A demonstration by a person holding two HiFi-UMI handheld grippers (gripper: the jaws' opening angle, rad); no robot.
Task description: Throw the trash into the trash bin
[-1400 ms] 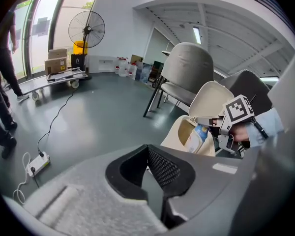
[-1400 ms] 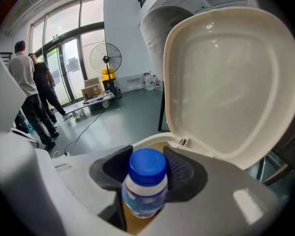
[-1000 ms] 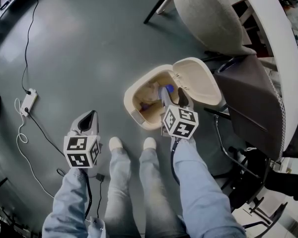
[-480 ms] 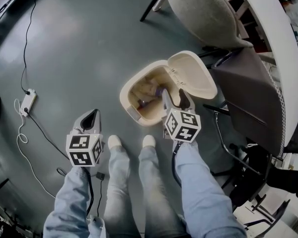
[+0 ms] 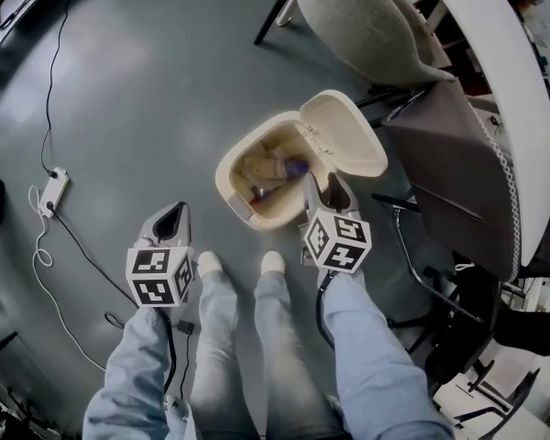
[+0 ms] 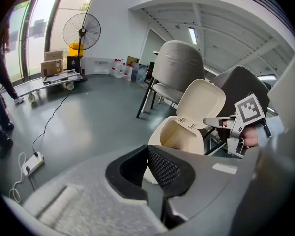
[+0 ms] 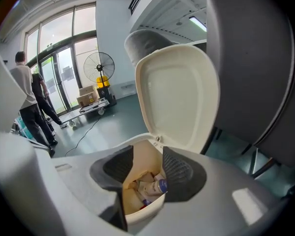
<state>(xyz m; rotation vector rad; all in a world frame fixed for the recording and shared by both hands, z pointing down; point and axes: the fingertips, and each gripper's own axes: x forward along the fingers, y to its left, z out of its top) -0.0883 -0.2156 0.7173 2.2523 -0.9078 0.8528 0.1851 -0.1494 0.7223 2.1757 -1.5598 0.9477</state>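
The cream trash bin [image 5: 231,180] stands on the grey floor with its lid [image 5: 346,136] swung up. Inside lies trash: crumpled wrappers and a pale bottle with a blue cap [image 5: 293,166]. My right gripper [image 5: 324,191] hangs over the bin's near rim. Its jaws are closing with nothing between them, and the bin's inside [image 7: 142,163] and the bottle [image 7: 155,187] show through the gap of the right gripper [image 7: 146,170]. My left gripper [image 5: 170,220] is off to the bin's left over bare floor. In its own view the left gripper [image 6: 148,157] is shut and empty.
A grey shell chair [image 5: 371,26] and a dark chair [image 5: 458,177] stand behind and right of the bin, by a white table edge [image 5: 509,71]. A power strip [image 5: 52,189] with its cable lies on the floor at left. The person's shoes [image 5: 211,264] are just below the bin. People [image 7: 32,107] stand far off.
My right gripper has drawn back from over the bin's mouth toward the person's feet, leaving the blue-capped bottle in the bin. The left gripper has shifted slightly the same way.
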